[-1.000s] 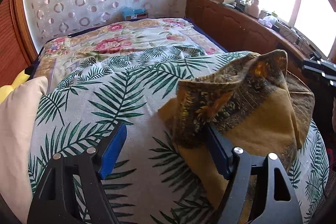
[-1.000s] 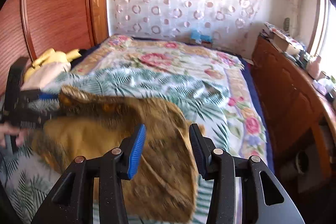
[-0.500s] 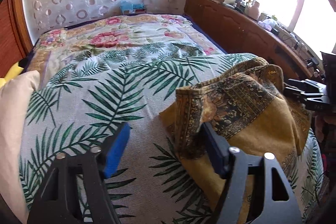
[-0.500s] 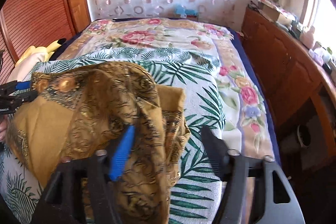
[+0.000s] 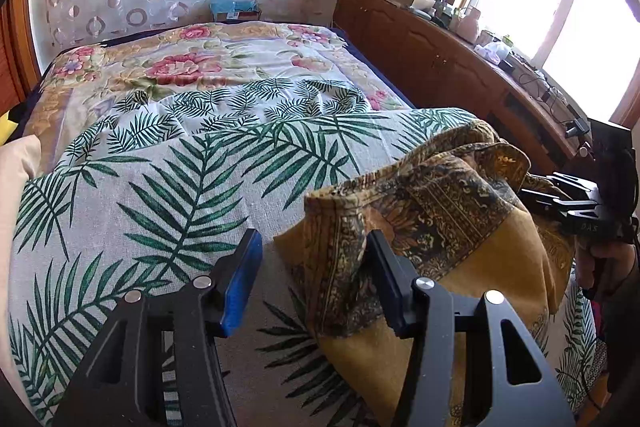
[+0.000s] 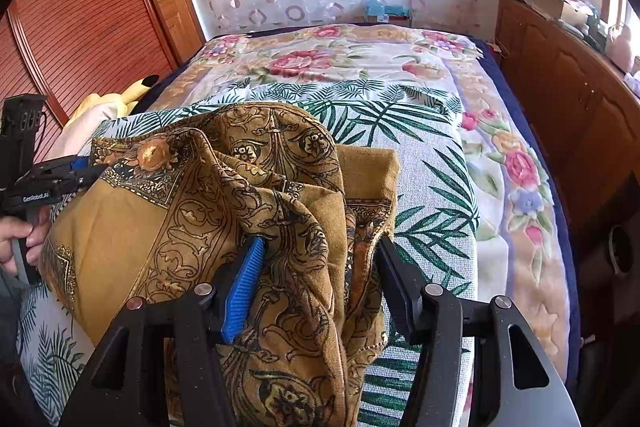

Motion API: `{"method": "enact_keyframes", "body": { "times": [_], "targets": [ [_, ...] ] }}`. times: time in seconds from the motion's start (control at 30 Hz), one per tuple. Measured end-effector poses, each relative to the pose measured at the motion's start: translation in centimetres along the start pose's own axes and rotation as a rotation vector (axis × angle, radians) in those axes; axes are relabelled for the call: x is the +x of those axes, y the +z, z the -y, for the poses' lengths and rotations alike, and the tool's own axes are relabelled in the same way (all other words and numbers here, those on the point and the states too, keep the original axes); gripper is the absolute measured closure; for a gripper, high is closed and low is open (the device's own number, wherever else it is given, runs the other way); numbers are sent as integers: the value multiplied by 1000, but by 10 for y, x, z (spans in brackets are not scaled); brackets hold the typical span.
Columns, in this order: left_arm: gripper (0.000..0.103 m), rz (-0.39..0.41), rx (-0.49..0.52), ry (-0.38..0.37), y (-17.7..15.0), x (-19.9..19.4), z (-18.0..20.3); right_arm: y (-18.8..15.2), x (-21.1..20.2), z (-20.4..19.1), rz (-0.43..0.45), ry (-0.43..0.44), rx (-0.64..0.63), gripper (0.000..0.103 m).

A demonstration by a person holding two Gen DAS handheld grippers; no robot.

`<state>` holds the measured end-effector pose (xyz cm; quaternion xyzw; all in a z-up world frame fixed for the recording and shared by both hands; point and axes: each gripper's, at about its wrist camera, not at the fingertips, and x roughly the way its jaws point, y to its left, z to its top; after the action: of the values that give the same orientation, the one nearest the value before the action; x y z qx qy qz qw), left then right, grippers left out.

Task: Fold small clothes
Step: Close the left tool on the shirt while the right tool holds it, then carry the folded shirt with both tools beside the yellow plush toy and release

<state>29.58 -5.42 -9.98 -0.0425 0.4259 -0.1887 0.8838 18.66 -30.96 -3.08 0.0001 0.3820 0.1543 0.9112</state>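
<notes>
Mustard-gold patterned garment [image 6: 224, 211] lies bunched on the bed [image 5: 168, 187], on the palm-leaf blanket [image 5: 192, 195]; plain gold part lies lower and flatter, dark ornate border humped up on top in folds.

R tongs [image 6: 320, 287]: a thick bunch of the garment's folds fills the gap btw the fingers. Blue pad of one finger [image 6: 244, 291] is pressed into the cloth; other finger touches the bunch's edge. Jaws about half open and have just been closing, w/ cloth btw them. Looks like a grip on the bunch.

L tongs [image 5: 312, 279]: about half open, jaws have just been closing. Gap btw fingers is mostly bare blanket. Garment's bordered edge drapes over the tip of the black finger [image 5: 384, 279] on the garment side; blue-padded finger is clear of the cloth. No pinch seen, cloth only laid over one finger.

Rel. to garment: L tongs at its one end, R tongs at the opposite end, each visible in the other's view at the garment's far edge. A person's hand [image 6: 20, 239] holds the L tongs' handle.

Beyond garment: floral quilt [image 6: 340, 59] further up the bed, yellow plush toy [image 6: 120, 99] off to one side, wooden cabinet [image 5: 440, 67] along the other side of the bed.
</notes>
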Motion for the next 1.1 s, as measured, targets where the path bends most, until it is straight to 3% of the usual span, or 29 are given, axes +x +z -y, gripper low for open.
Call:
{"method": "enact_keyframes", "body": {
  "times": [0.13, 0.27, 0.3, 0.33, 0.37, 0.4, 0.47, 0.63, 0.83, 1.1],
  "targets": [
    [50, 2, 7, 2, 2, 2, 0, 2, 14, 1, 7, -28, -22, 42],
    [73, -4, 24, -17, 1, 3, 4, 3, 23, 4, 13, -9, 2, 38],
    [86, -17, 15, -55, 1, 3, 4, 3, 23, 3, 12, 2, -5, 46],
    [90, -16, 10, -64, 1, 2, 4, 2, 22, 3, 9, 30, -8, 54],
    [91, -13, 21, -56, 1, 0, 7, 2, 22, 2, 4, 64, -5, 71],
    [92, -7, 30, -50, 0, -3, 10, 1, 20, 1, 7, 72, -14, 80],
    [93, 11, 29, -56, 0, -12, 13, 1, 14, -2, 19, 66, -41, 85],
    [94, 97, 32, -78, 2, -55, 19, 5, -21, -17, 125, 49, -81, 87],
    [94, 231, 14, -73, -4, -118, 11, 28, -71, -62, 283, 56, -179, 87],
    [95, 392, -87, 65, -36, -203, -57, 78, -64, -147, 345, 144, -361, 87]
  ]
}}
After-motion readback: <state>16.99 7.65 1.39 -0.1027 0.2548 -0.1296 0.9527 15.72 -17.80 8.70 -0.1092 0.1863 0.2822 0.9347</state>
